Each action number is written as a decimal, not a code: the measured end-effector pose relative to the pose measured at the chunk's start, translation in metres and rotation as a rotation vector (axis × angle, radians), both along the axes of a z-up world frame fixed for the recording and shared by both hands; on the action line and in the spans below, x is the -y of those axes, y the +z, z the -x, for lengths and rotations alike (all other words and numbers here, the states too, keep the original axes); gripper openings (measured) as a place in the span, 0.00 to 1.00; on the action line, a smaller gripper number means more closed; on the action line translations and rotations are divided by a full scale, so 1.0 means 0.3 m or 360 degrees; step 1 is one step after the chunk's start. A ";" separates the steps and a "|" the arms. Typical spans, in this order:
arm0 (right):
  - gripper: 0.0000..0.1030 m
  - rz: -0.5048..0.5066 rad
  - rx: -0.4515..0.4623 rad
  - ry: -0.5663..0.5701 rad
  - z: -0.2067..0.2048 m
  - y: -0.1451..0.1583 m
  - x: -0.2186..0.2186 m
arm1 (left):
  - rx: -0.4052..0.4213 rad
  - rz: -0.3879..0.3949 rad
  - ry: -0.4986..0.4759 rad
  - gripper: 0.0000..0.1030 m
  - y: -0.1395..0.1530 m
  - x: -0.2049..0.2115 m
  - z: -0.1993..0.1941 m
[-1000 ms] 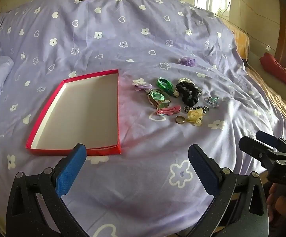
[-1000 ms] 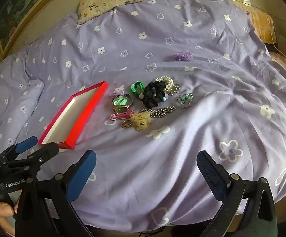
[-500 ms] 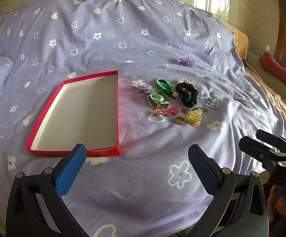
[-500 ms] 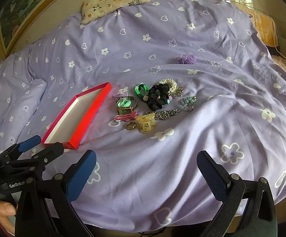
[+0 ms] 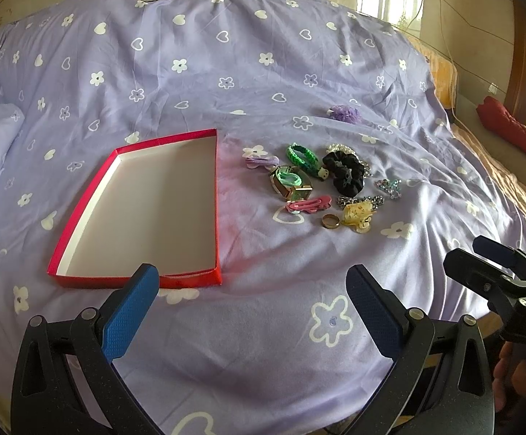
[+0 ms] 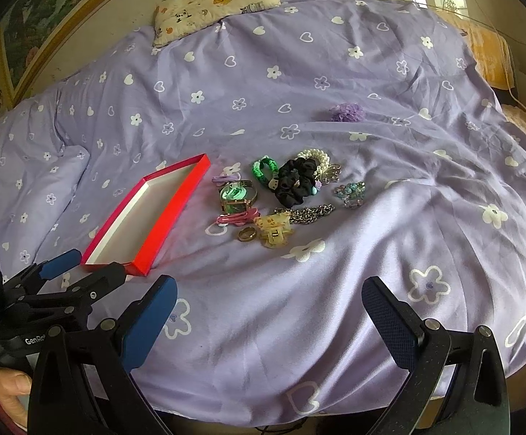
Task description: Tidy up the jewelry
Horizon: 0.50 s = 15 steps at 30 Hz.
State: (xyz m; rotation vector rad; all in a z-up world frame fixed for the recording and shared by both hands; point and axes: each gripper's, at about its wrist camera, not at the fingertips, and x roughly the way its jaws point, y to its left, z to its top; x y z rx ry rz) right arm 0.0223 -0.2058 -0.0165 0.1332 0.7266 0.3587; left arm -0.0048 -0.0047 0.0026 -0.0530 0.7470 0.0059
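Note:
A shallow red box [image 5: 212,279] with a white inside lies empty on the purple bedspread; it also shows in the right wrist view [image 6: 168,217]. Right of it lies a cluster of jewelry: a black scrunchie [image 5: 348,174], a green bracelet [image 5: 301,156], a gold watch [image 5: 292,186], pink clips [image 5: 308,204], a gold ring [image 5: 329,221], a yellow claw clip [image 6: 274,232] and a silver chain [image 6: 310,214]. My left gripper [image 5: 252,308] is open near the box's front edge. My right gripper [image 6: 268,311] is open in front of the cluster, apart from it.
A purple flower piece [image 6: 346,112] lies alone farther back. A patterned pillow [image 6: 212,0] sits at the head of the bed. A red object [image 5: 513,132] lies beyond the bed's right side. The bedspread is wrinkled on the right.
Both grippers have shifted slightly; the box and jewelry sit a little lower in the right wrist view. Nothing was taken hold of.

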 end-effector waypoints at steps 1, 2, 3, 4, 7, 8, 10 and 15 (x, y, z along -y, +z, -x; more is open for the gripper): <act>1.00 -0.0001 0.0003 0.0000 0.002 0.001 -0.001 | 0.0000 0.0000 -0.0001 1.00 0.002 0.000 0.001; 1.00 -0.0001 0.0005 0.0001 0.002 0.002 -0.002 | 0.0001 0.0000 0.0001 1.00 0.000 0.001 0.000; 1.00 -0.0001 0.0006 0.0001 0.002 0.004 -0.003 | 0.0002 -0.0001 0.0002 1.00 0.000 0.001 0.000; 1.00 -0.0002 0.0007 0.0002 0.003 0.005 -0.004 | 0.0003 -0.0001 0.0002 1.00 0.002 0.002 0.000; 1.00 -0.0004 0.0010 0.0004 0.003 0.008 -0.005 | 0.0001 -0.0001 0.0003 1.00 0.000 0.002 0.000; 1.00 -0.0003 0.0011 0.0004 0.003 0.009 -0.006 | 0.0003 -0.0002 0.0004 1.00 0.002 0.002 0.001; 1.00 -0.0005 0.0010 0.0005 0.002 0.010 -0.005 | 0.0000 0.0000 0.0002 1.00 0.000 0.002 0.000; 1.00 -0.0010 0.0017 0.0012 0.001 0.017 -0.006 | 0.0000 -0.0001 0.0003 1.00 0.001 0.003 0.000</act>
